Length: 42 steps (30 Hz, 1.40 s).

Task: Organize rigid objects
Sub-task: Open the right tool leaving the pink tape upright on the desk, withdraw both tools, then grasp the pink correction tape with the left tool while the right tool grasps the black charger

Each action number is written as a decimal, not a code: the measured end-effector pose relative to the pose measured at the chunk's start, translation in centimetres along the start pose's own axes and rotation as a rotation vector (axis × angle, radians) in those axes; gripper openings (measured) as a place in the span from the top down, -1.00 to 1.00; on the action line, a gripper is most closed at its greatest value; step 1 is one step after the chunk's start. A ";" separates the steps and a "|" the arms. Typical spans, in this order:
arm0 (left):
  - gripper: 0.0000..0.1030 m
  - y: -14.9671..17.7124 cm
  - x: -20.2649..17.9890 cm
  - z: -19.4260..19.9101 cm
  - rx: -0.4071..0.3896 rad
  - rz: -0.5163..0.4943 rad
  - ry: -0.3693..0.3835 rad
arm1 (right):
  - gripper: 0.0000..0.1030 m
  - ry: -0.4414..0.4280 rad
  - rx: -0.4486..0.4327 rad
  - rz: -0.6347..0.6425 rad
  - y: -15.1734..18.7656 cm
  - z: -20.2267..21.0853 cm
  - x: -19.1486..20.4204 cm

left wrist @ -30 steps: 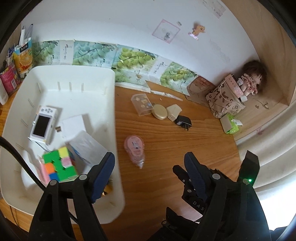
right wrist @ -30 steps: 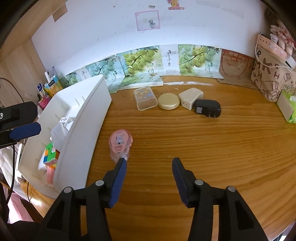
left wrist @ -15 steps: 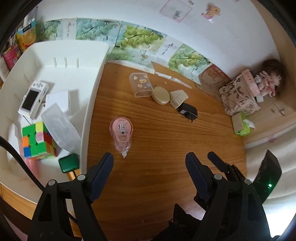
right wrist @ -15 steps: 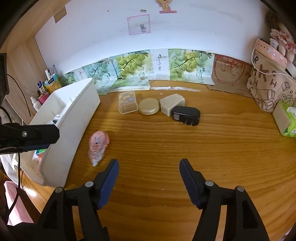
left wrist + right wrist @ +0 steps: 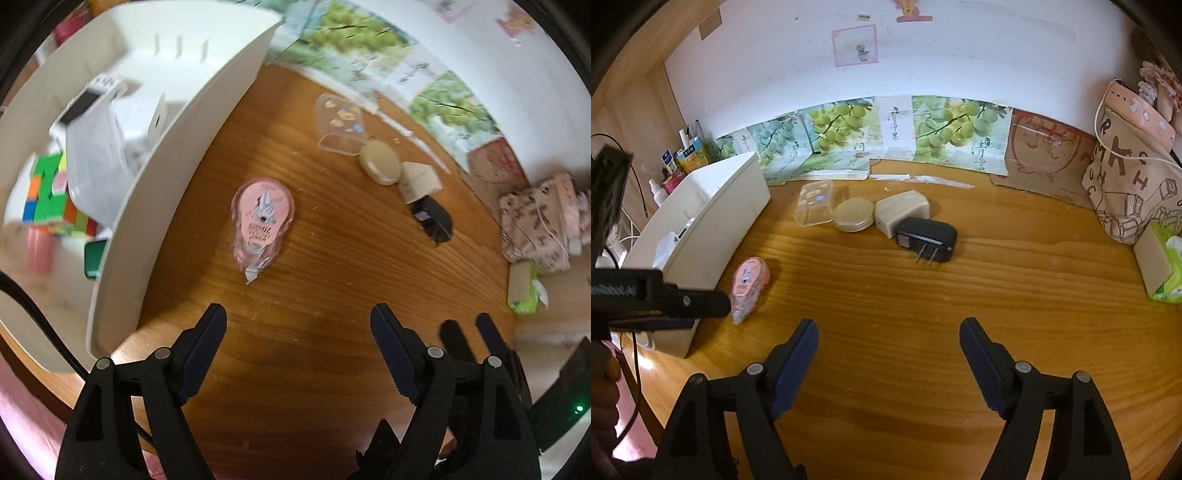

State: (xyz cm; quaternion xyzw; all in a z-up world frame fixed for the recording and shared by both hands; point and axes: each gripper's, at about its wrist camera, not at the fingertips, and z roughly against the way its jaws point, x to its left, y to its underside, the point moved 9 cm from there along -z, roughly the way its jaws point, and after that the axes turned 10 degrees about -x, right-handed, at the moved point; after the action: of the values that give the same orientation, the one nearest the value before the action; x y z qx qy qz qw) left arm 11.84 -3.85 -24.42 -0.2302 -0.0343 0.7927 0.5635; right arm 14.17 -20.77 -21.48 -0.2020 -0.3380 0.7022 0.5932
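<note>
A pink correction-tape dispenser (image 5: 260,221) lies on the wooden desk beside the white bin (image 5: 155,177); it also shows in the right wrist view (image 5: 748,282). My left gripper (image 5: 299,325) is open and empty, just short of the dispenser. The bin (image 5: 713,221) holds a colour cube (image 5: 48,195), a white handheld device and a white box. Further back lie a clear case (image 5: 814,203), a round tan tin (image 5: 854,214), a beige block (image 5: 903,212) and a black plug adapter (image 5: 929,238). My right gripper (image 5: 888,343) is open and empty over bare desk.
A patterned bag (image 5: 1130,184) and a green tissue pack (image 5: 1163,269) stand at the right. Grape-print cards line the back wall. Bottles and cartons (image 5: 679,162) stand behind the bin. The left gripper's body (image 5: 657,299) reaches in at the right view's left edge.
My left gripper moved from over the bin to the right and down toward the pink dispenser. My right gripper drew back and to the right. Both stayed open.
</note>
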 end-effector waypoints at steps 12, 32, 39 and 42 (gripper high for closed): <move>-0.61 0.8 0.7 -3.1 0.032 0.090 -0.099 | -0.57 0.003 -0.006 -0.046 -2.7 -3.6 -2.4; -0.61 -0.3 1.6 -4.8 0.016 0.136 -0.211 | -0.57 0.039 0.060 -0.103 -2.6 -11.0 -4.8; -0.61 -0.9 1.8 -5.0 -0.001 0.143 -0.250 | -0.57 0.099 0.055 0.002 -2.5 -11.9 -4.7; -0.61 -1.0 1.8 -5.1 -0.004 0.142 -0.276 | -0.57 0.106 0.053 0.030 -2.5 -12.2 -4.4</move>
State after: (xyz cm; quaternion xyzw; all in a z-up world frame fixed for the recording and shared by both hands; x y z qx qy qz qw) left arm 14.31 -2.93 -29.25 -0.1220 -0.0970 0.8546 0.4953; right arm 25.21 -21.98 -28.59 -0.2279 -0.2844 0.7081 0.6049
